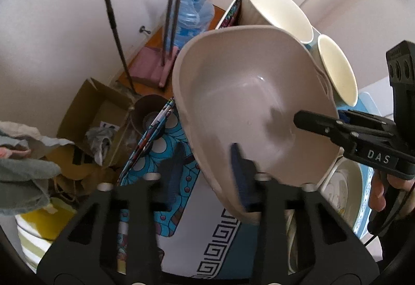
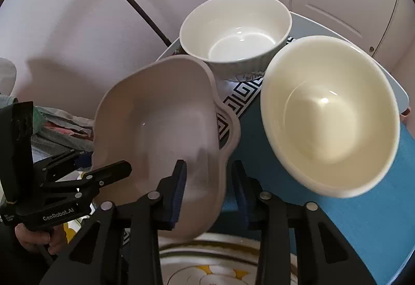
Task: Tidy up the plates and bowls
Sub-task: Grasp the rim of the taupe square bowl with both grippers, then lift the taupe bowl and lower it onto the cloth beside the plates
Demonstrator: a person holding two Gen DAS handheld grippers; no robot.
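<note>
Left wrist view: both grippers are pinching 1 tilted grey dish (image 1: 249, 103).
Left gripper (image 1: 207, 176) and right gripper (image 2: 207, 191) are each clamping opposite rim walls, nearly closed, holding it over the blue patterned table (image 2: 350, 207), beside 2 white bowls (image 2: 234, 30), above a plate (image 2: 207, 269).

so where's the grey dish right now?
Centre of both wrist views: the grey dish is pinched at opposite rims by the left gripper and right gripper, beside two white bowls.
</note>
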